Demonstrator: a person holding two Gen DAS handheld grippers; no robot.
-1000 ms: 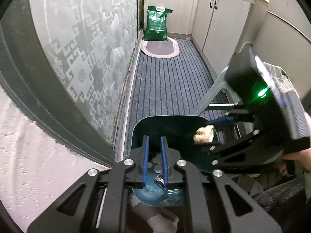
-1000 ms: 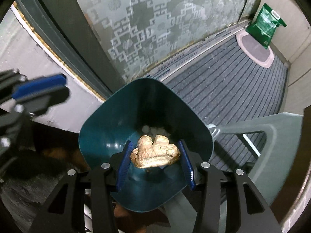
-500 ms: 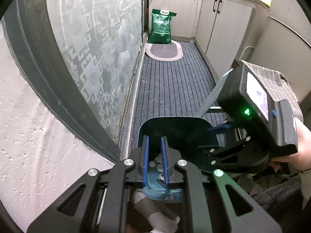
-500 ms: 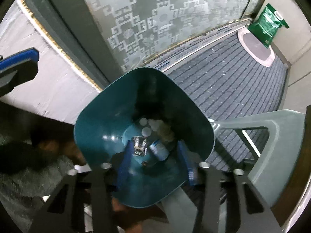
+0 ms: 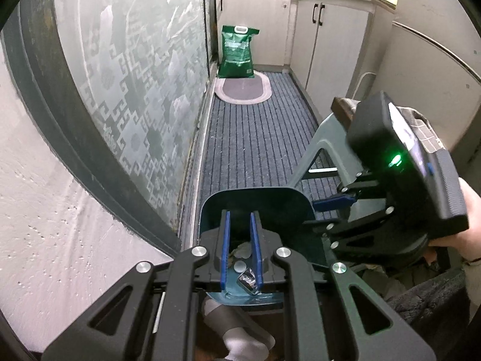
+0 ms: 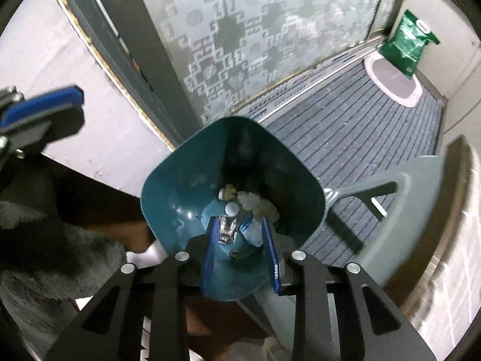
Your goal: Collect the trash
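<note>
A teal bin (image 6: pixel 168 198) with a squarish flared rim sits directly ahead of and below both tools, holding crumpled beige paper (image 6: pixel 260 206), a foil scrap (image 6: pixel 226 229), white caps (image 6: pixel 231 209) and a small bottle (image 6: pixel 252 231). The right gripper (image 6: pixel 240 249) hangs over the bin's mouth, jaws spread wide and empty. The left gripper (image 5: pixel 240 249) hangs over the near rim, blue pads (image 5: pixel 224 249) parted narrowly, clamping nothing.

The left gripper (image 5: pixel 240 246) holds its blue-padded jaws narrowly parted over a teal plastic bin (image 5: pixel 255 201) containing white caps and a crumpled foil wrapper (image 5: pixel 248 279). The right gripper (image 5: pixel 339 207) reaches toward the bin's right rim; a green bag (image 5: pixel 237 52) stands beyond the striped grey floor mat (image 5: pixel 255 138).
</note>
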